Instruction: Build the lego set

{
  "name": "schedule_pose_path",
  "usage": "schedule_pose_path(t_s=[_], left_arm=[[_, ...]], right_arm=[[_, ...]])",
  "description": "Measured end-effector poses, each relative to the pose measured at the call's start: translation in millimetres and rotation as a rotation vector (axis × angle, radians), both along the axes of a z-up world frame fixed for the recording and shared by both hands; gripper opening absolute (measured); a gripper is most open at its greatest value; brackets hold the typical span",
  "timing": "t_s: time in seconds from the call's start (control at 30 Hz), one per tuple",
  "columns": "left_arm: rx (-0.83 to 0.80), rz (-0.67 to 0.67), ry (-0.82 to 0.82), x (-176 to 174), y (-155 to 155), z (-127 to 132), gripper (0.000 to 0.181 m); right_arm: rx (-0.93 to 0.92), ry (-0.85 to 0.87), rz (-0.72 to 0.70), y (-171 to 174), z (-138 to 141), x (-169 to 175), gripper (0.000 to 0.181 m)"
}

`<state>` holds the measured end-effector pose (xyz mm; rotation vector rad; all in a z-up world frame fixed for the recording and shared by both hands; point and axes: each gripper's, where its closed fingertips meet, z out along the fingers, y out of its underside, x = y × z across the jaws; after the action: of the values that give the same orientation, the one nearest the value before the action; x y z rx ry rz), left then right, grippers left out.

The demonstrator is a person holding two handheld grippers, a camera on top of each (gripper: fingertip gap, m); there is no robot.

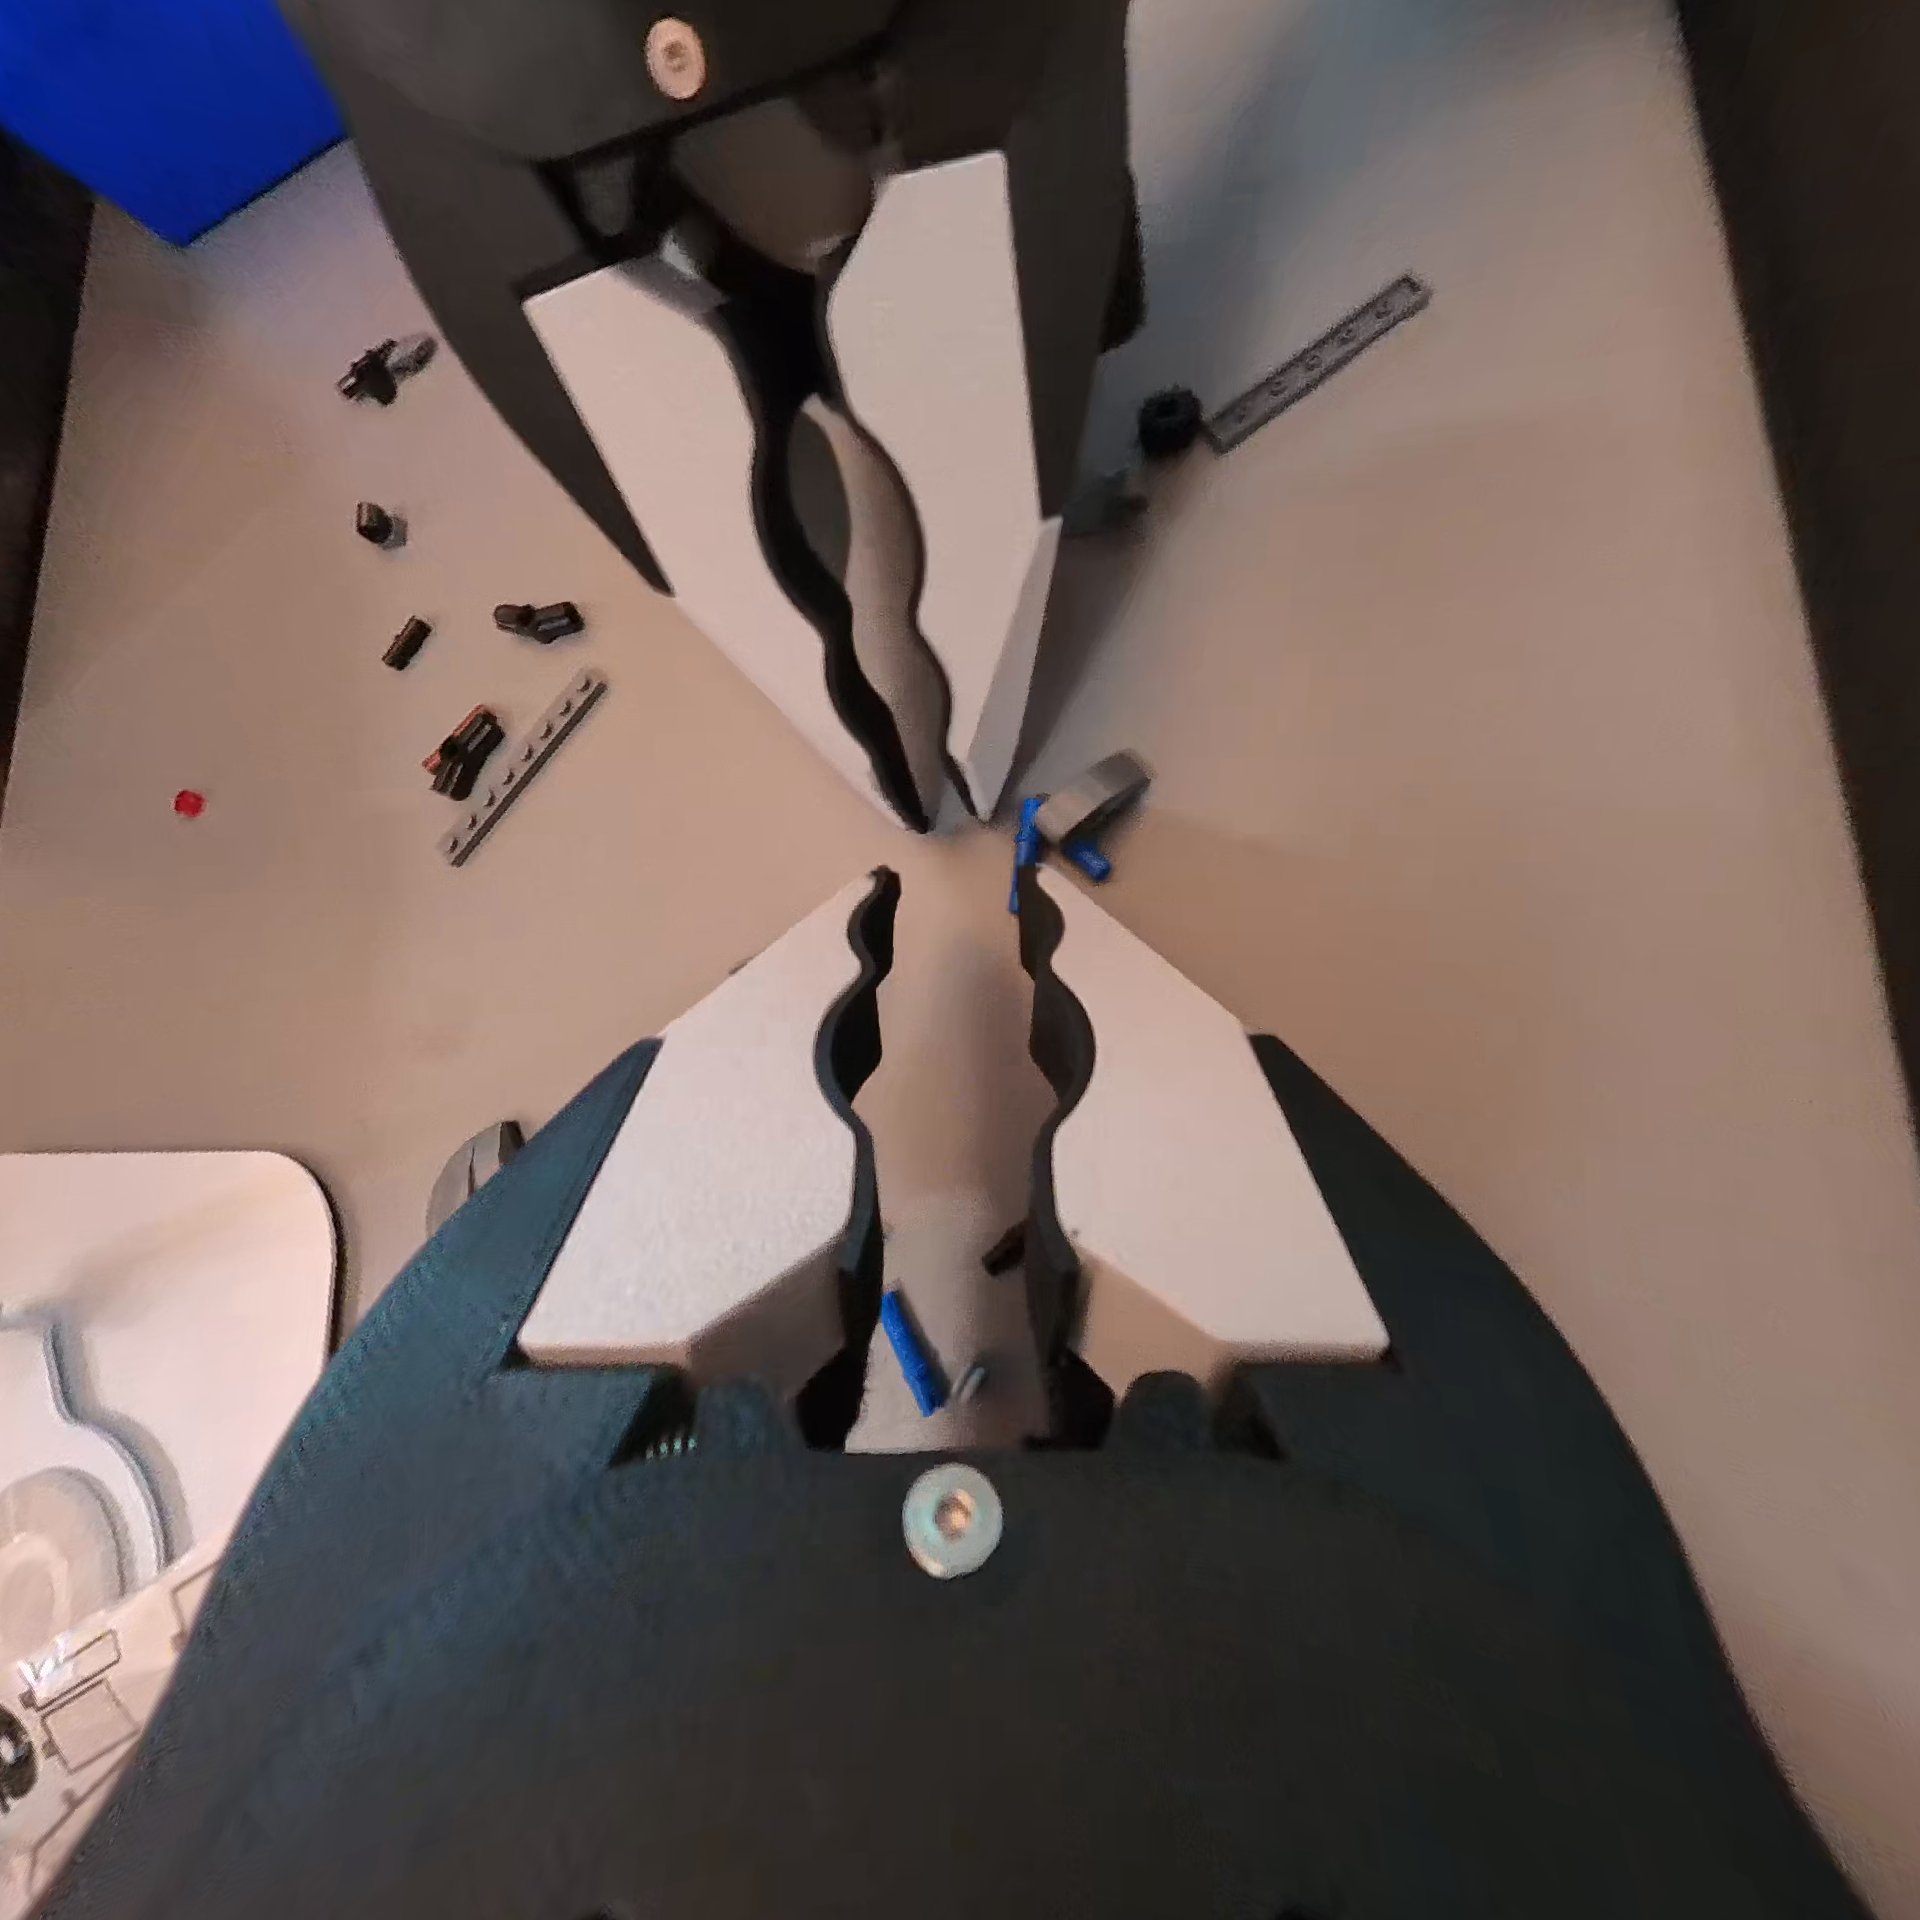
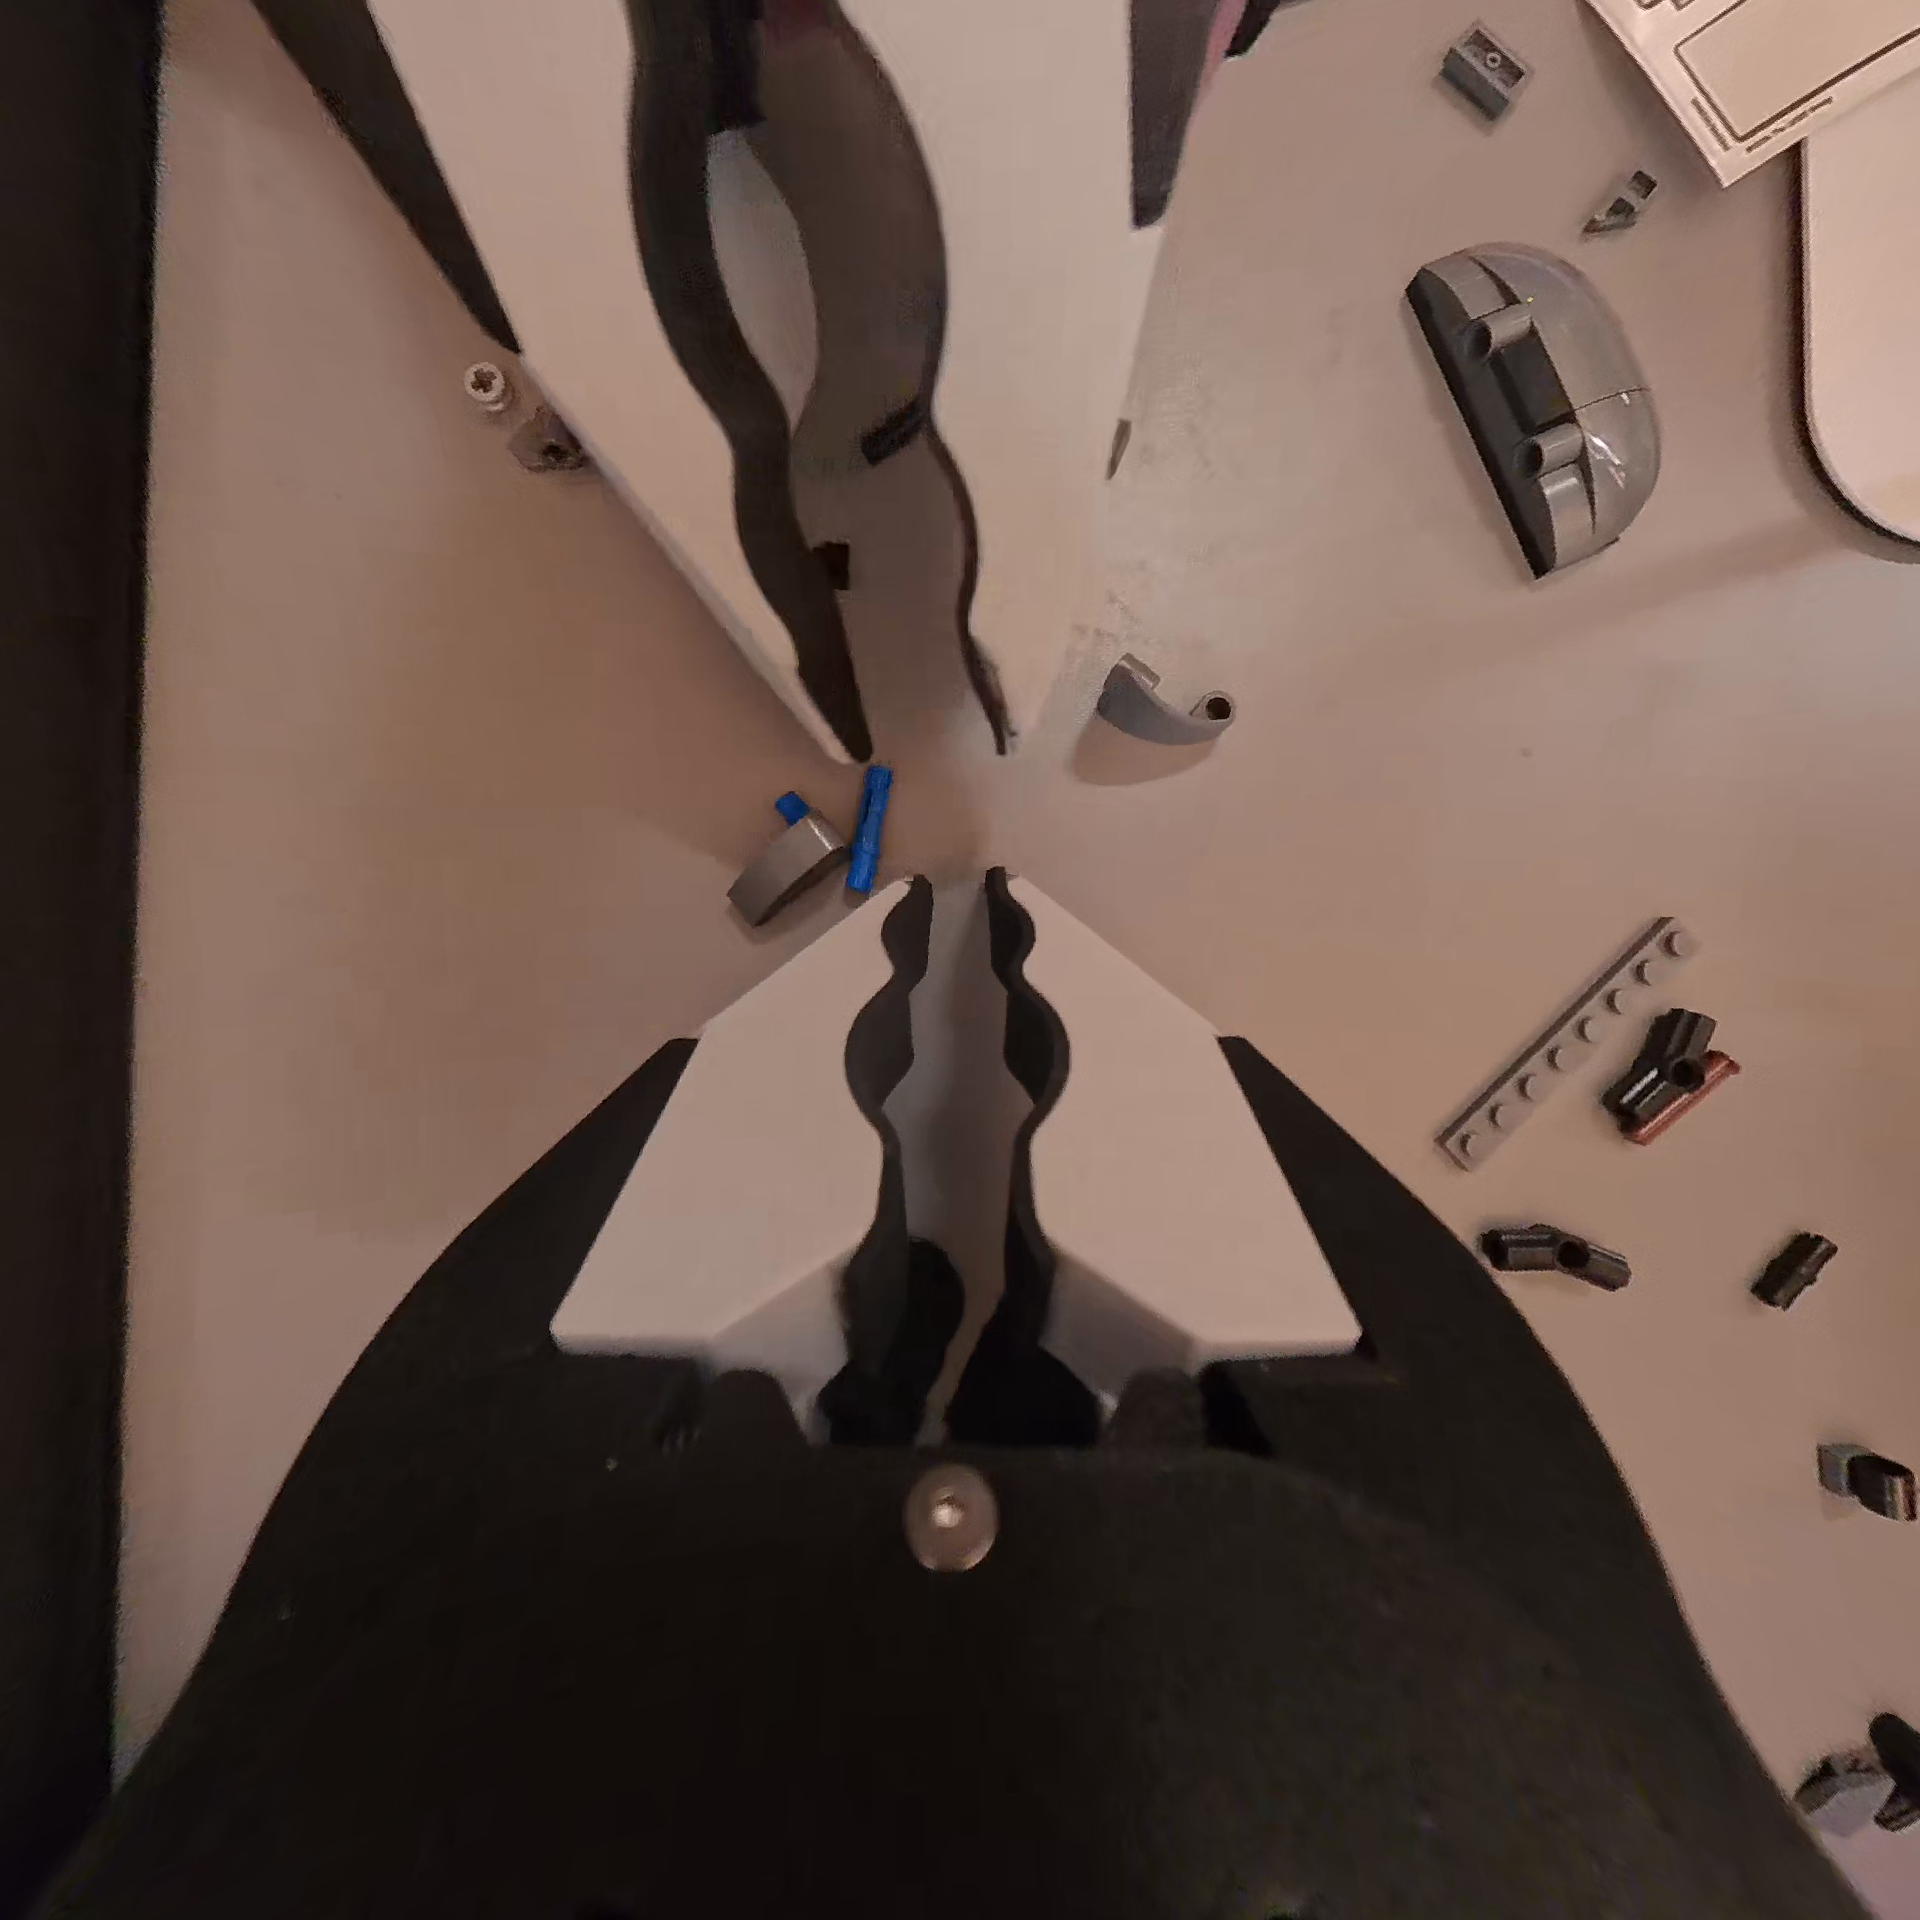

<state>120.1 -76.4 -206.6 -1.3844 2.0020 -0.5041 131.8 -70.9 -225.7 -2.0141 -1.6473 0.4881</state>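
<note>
Both grippers hover tip to tip over the beige table. A loose blue pin (image 1: 1023,854) (image 2: 868,829) lies on the table right at one fingertip (image 1: 1031,883) of my left gripper (image 1: 956,876), outside the gap. Beside it lies a small grey curved slope (image 1: 1091,798) (image 2: 790,857) with a second blue pin (image 2: 792,805) stuck in it. The left gripper is open and empty; it also shows in the right wrist view (image 2: 930,746). My right gripper (image 2: 956,881) (image 1: 951,819) has only a narrow gap between its tips and holds nothing.
Loose parts lie around: a long grey plate (image 2: 1569,1039) (image 1: 525,769), black connectors (image 2: 1553,1252), a black-and-red piece (image 1: 462,748), a red stud (image 1: 189,802), a grey arch (image 2: 1158,707), a large grey curved assembly (image 2: 1538,405), another grey plate (image 1: 1320,364), a blue box (image 1: 156,104), an instruction sheet (image 2: 1766,73). The tips of both grippers are at nearly the same place.
</note>
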Motion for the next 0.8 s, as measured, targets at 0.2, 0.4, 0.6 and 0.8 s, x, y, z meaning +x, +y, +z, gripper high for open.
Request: schedule_pose_path(t_s=[0.2,0.4,0.6,0.8], left_arm=[[-0.007,-0.023,0.073,-1.1,-6.2,-16.1,0.021],[-0.027,-0.024,0.076,-0.1,-7.5,-20.0,0.005],[-0.040,-0.020,0.074,0.9,-8.2,-20.4,0.002],[-0.043,-0.004,0.075,-0.1,-4.8,-20.4,0.002]], right_arm=[[-0.001,-0.002,0.007,-1.3,-0.4,-0.7,0.009],[-0.002,-0.003,0.010,-2.3,0.4,-0.5,0.009],[-0.002,-0.003,0.014,-3.2,2.0,1.9,0.009],[-0.009,0.041,0.055,-11.5,10.1,-5.7,0.010]])
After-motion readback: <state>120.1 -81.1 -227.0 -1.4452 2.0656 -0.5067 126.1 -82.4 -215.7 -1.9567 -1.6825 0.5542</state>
